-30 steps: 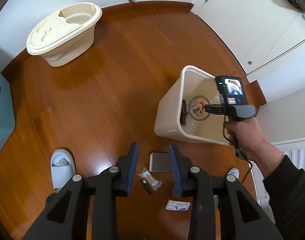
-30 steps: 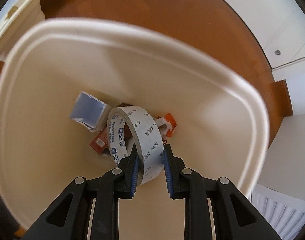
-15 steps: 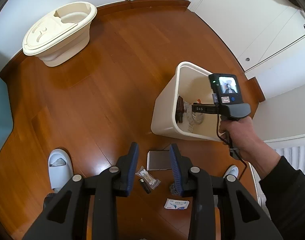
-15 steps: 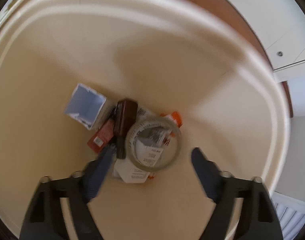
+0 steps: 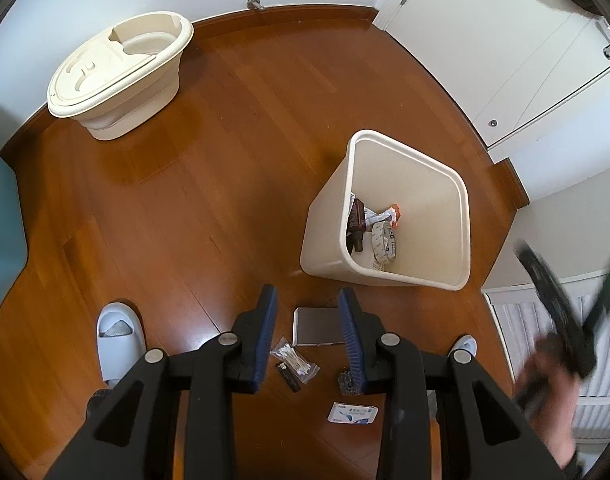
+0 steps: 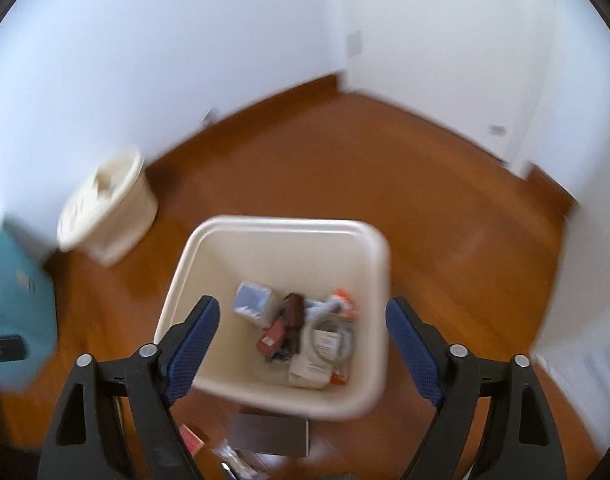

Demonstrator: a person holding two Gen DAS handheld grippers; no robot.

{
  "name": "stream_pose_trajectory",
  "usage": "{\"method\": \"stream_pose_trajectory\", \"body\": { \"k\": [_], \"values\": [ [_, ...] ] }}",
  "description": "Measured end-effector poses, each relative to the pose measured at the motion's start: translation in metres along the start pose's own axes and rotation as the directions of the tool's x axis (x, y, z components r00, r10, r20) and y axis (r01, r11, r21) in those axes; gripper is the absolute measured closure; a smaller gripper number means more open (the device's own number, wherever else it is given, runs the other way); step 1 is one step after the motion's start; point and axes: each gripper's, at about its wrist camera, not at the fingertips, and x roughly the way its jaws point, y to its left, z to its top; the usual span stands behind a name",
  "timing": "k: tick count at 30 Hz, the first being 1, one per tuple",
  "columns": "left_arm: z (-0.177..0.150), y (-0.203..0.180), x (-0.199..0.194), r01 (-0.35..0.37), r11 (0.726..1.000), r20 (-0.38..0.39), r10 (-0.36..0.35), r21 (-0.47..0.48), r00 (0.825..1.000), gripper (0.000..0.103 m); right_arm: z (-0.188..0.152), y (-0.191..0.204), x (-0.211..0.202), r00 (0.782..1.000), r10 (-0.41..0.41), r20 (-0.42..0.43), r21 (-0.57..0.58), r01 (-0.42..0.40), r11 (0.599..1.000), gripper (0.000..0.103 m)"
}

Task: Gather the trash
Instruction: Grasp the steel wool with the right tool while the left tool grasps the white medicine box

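A cream trash bin (image 5: 409,148) stands on the wood floor and holds a tape roll (image 5: 384,243), a brown bottle (image 5: 357,220) and other scraps. The bin also shows in the right wrist view (image 6: 209,240), with the tape roll (image 6: 332,340) lying inside. My left gripper (image 5: 307,332) is open and empty above a grey card (image 5: 317,326), a bag of cotton swabs (image 5: 293,359), a small black stick (image 5: 287,376) and a white-blue packet (image 5: 353,414). My right gripper (image 6: 303,350) is open wide and empty, raised above the bin; it appears blurred in the left wrist view (image 5: 561,320).
A cream lidded tub (image 5: 117,80) stands by the far wall. A white slipper (image 5: 119,340) lies at the left, another (image 5: 463,346) at the right. A teal cabinet (image 6: 17,312) is at the left. White doors (image 5: 505,40) and a radiator (image 5: 545,340) are at the right.
My right gripper opened and let the tape roll fall into the bin, then pulled up and back out of it. My left gripper stayed open over the floor litter.
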Motion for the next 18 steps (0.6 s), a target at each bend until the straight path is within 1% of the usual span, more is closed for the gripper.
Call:
{"method": "stream_pose_trajectory", "body": {
  "k": [1, 2, 4, 5, 6, 7, 8, 9, 10, 11, 13, 14, 15, 18],
  "values": [
    [-0.001, -0.002, 0.002, -0.005, 1.0, -0.002, 0.005, 0.003, 1.0, 0.072, -0.012, -0.01, -0.008, 1.0, -0.027, -0.003, 0.034, 0.027, 0.999, 0.007],
    [-0.003, -0.004, 0.006, -0.01, 1.0, -0.007, 0.01, 0.009, 1.0, 0.072, -0.036, -0.025, -0.013, 0.997, -0.07, -0.028, 0.076, 0.072, 0.994, 0.006],
    [-0.006, -0.009, 0.011, -0.018, 1.0, -0.016, 0.018, 0.016, 1.0, 0.072, -0.078, -0.04, -0.004, 0.984, -0.098, -0.146, 0.106, 0.114, 0.988, 0.005],
    [-0.008, -0.011, 0.014, -0.021, 1.0, -0.023, 0.021, 0.023, 1.0, 0.072, -0.11, -0.048, 0.011, 0.963, -0.092, -0.253, 0.127, 0.127, 0.984, 0.005],
    [-0.01, -0.013, 0.016, -0.022, 0.999, -0.029, 0.023, 0.028, 0.999, 0.072, -0.139, -0.055, 0.025, 0.939, -0.066, -0.337, 0.157, 0.125, 0.98, 0.005],
    [-0.012, -0.014, 0.018, -0.024, 0.999, -0.035, 0.025, 0.035, 0.999, 0.072, -0.159, -0.06, 0.034, 0.919, -0.045, -0.391, 0.194, 0.13, 0.972, 0.005],
    [-0.014, -0.016, 0.02, -0.028, 0.999, -0.039, 0.029, 0.043, 0.999, 0.072, -0.191, -0.07, 0.048, 0.887, -0.015, -0.462, 0.265, 0.155, 0.952, 0.005],
    [-0.015, -0.017, 0.022, -0.032, 0.998, -0.044, 0.034, 0.05, 0.998, 0.072, -0.216, -0.08, 0.058, 0.861, 0.015, -0.509, 0.337, 0.183, 0.923, 0.005],
    [-0.017, -0.018, 0.023, -0.033, 0.998, -0.049, 0.035, 0.054, 0.998, 0.072, -0.231, -0.087, 0.064, 0.847, 0.034, -0.531, 0.391, 0.209, 0.896, 0.005],
    [-0.018, -0.019, 0.026, -0.035, 0.997, -0.058, 0.039, 0.062, 0.998, 0.072, -0.252, -0.095, 0.074, 0.831, 0.066, -0.553, 0.467, 0.243, 0.85, 0.006],
    [-0.019, -0.021, 0.032, -0.041, 0.996, -0.073, 0.047, 0.073, 0.996, 0.072, -0.275, -0.1, 0.093, 0.813, 0.109, -0.572, 0.539, 0.272, 0.797, 0.006],
    [-0.02, -0.022, 0.036, -0.042, 0.996, -0.083, 0.048, 0.078, 0.995, 0.072, -0.282, -0.098, 0.103, 0.809, 0.128, -0.574, 0.56, 0.274, 0.782, 0.006],
    [-0.02, -0.023, 0.039, -0.043, 0.996, -0.092, 0.05, 0.081, 0.994, 0.072, -0.284, -0.096, 0.113, 0.807, 0.14, -0.573, 0.571, 0.271, 0.775, 0.006],
    [-0.022, -0.025, 0.048, -0.043, 0.995, -0.121, 0.054, 0.093, 0.991, 0.072, -0.298, -0.086, 0.138, 0.796, 0.157, -0.584, 0.583, 0.277, 0.764, 0.006]
  ]
}}
